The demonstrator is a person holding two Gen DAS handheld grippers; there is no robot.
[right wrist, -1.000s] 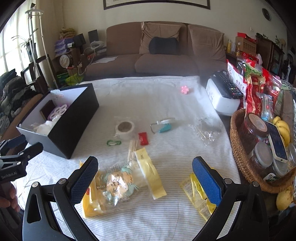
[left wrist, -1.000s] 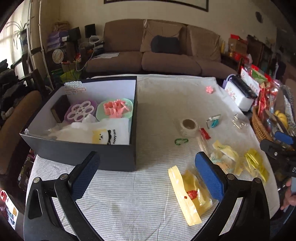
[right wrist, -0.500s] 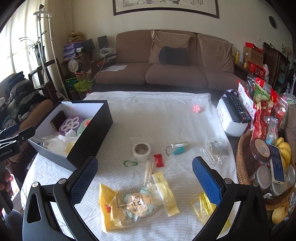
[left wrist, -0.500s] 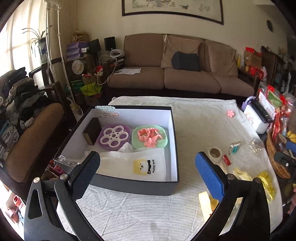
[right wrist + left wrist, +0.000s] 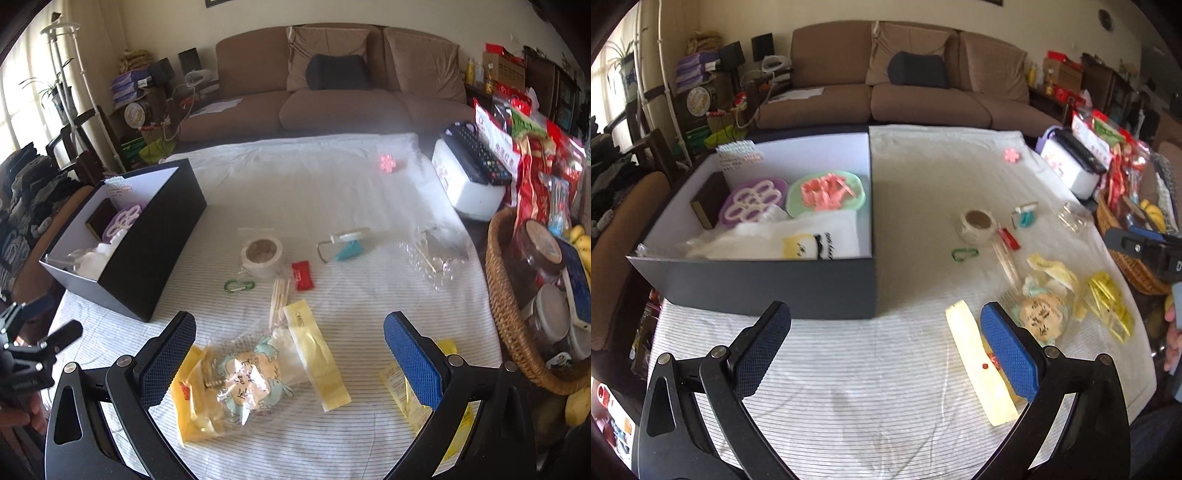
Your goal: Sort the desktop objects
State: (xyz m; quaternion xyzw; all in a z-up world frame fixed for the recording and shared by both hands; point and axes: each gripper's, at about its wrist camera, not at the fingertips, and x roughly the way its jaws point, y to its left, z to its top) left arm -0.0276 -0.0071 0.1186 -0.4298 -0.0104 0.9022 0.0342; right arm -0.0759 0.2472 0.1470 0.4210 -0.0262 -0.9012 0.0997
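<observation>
A black box with a white inside stands at the left of the table; it also shows in the right wrist view. It holds a purple tray, a green tray of pink pieces and a white cloth. Loose on the cloth lie a tape roll, a green carabiner, a red packet, toothpicks, a teal clip, yellow sachets and a clear snack bag. My left gripper is open and empty, before the box. My right gripper is open and empty above the snack bag.
A wicker basket of jars and bananas stands at the right edge. A white box with a remote sits behind it. A pink flower lies far back. A crumpled clear bag lies near the basket.
Both grippers have dropped back lower and closer to the table after rising half a second ago. Both stay open. No object has moved.
</observation>
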